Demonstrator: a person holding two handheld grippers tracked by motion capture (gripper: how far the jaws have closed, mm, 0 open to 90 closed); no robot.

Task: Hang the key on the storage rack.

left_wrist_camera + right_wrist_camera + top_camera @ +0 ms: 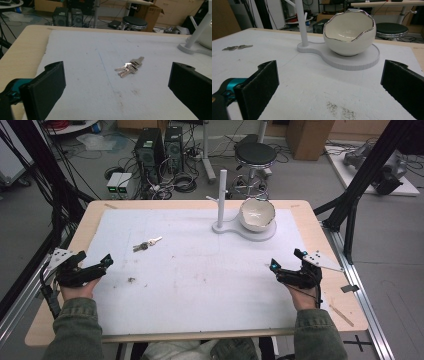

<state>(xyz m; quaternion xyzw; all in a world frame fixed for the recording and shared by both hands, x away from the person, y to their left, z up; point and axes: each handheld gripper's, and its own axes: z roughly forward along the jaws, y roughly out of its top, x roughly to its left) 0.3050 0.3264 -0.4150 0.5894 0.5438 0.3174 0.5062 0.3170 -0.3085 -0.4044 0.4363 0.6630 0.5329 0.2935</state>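
— Both sleeves come in at the near edge of the desk (50, 320), and each hand holds a gripper low over the white mat (200, 285). What about the left gripper (95, 268)?

— It sits by the near-left part of the mat, just in from the left edge. Its jaws stand wide apart with nothing between them; the left gripper view shows bare mat in the gap.

— And the keys (147, 244)?

— Flat on the mat, left of the middle and toward the far side, ahead of the left gripper and apart from it. In the left gripper view the keys (130, 67) lie straight ahead between the two jaws' lines, several silver ones bunched together.

— The right gripper (287, 270)?

— Near the right edge of the mat, toward the near side. Its jaws are spread wide as well, holding nothing.

— What faces it?

— A white stand (352, 61) with an upright post, at the far side right of centre. A broken-egg-shaped bowl (349, 35) with a silvery rim sits on the stand's round base. Some dark specks mark the mat just ahead of the right gripper.
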